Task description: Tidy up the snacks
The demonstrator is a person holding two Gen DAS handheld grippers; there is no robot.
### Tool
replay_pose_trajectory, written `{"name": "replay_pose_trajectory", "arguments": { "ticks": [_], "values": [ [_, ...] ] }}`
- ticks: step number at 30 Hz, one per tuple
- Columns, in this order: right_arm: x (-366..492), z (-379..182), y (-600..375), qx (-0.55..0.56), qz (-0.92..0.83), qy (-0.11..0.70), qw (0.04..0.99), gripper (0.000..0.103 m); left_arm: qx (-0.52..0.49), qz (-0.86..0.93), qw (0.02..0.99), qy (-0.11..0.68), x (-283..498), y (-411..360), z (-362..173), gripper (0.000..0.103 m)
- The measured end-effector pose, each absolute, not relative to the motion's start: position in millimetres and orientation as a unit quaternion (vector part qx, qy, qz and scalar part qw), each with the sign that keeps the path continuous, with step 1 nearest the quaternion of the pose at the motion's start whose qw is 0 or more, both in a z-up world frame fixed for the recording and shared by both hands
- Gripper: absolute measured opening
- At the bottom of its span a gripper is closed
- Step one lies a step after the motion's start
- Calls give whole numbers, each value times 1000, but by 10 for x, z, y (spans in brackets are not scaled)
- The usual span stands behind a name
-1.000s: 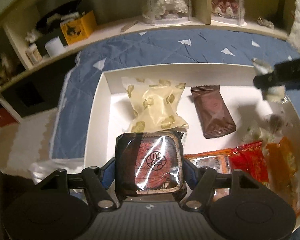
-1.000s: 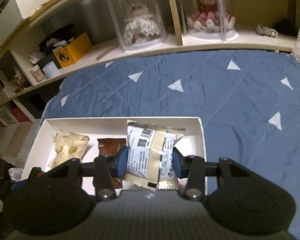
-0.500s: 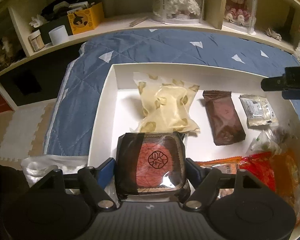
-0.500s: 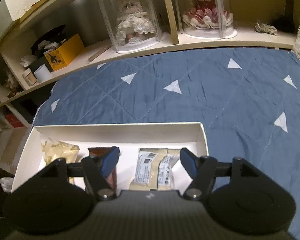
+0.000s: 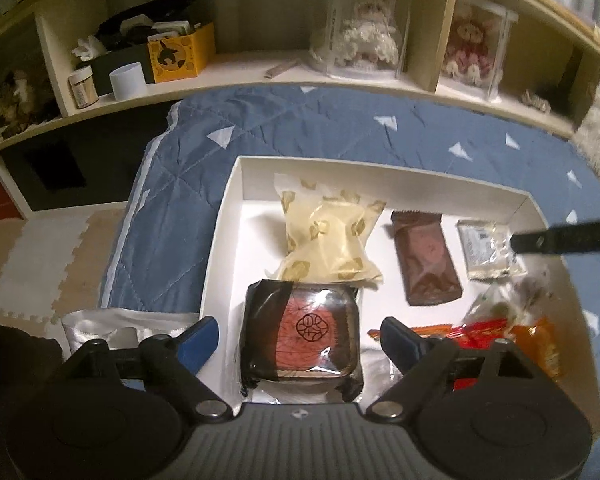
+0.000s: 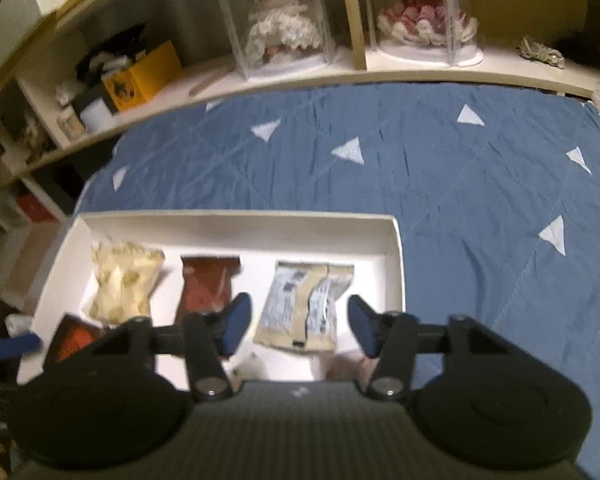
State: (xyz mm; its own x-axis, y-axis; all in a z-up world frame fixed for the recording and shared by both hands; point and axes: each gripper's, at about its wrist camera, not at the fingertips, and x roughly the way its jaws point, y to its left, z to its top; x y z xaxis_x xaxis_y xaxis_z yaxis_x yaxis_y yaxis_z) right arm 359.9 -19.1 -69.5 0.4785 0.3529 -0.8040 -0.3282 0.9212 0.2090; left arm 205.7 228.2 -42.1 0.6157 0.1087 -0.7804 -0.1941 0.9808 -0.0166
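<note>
A white box (image 5: 380,178) lies on a blue quilt. In its back row lie a cream gold-leaf packet (image 5: 328,236), a brown packet (image 5: 426,266) and a beige labelled packet (image 5: 486,250). A black-and-red square packet (image 5: 302,336) lies in the front left corner, between the spread fingers of my left gripper (image 5: 300,342), which is open. My right gripper (image 6: 298,326) is open above the beige packet (image 6: 304,306). The same box (image 6: 240,224), cream packet (image 6: 122,282) and brown packet (image 6: 208,284) show in the right wrist view.
Red and orange snack packets (image 5: 496,336) are heaped in the box's front right. A shelf (image 5: 300,76) with two doll cases, a yellow box and jars runs behind the quilt (image 6: 420,168). Floor mats (image 5: 40,256) lie to the left.
My right gripper opened and dropped the beige packet into the box's back right, then drew back. My left gripper opened and let go of the black-and-red packet in the front left corner.
</note>
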Motion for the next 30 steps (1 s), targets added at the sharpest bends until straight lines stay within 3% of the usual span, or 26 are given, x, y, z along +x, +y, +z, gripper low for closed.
{"name": "replay_pose_trajectory", "arguments": {
  "ticks": [4, 8, 12, 25, 30],
  "values": [
    [3626, -810, -154, 1, 189, 484, 854, 44, -59, 77, 899, 427, 2049, 2278, -386, 81],
    [3699, -957, -90, -5, 177, 494, 851, 21, -62, 72, 897, 432, 2054, 2272, -410, 74],
    [3751, -1066, -19, -1, 182, 497, 848, 20, -66, 72, 892, 441, 2092, 2299, -471, 69],
    [3673, -888, -155, 15, 198, 482, 854, 23, -73, 82, 893, 436, 2071, 2325, -432, 71],
    [3519, -716, -288, 24, 205, 463, 862, 41, -76, 82, 896, 430, 1998, 2270, -345, 75]
  ]
}}
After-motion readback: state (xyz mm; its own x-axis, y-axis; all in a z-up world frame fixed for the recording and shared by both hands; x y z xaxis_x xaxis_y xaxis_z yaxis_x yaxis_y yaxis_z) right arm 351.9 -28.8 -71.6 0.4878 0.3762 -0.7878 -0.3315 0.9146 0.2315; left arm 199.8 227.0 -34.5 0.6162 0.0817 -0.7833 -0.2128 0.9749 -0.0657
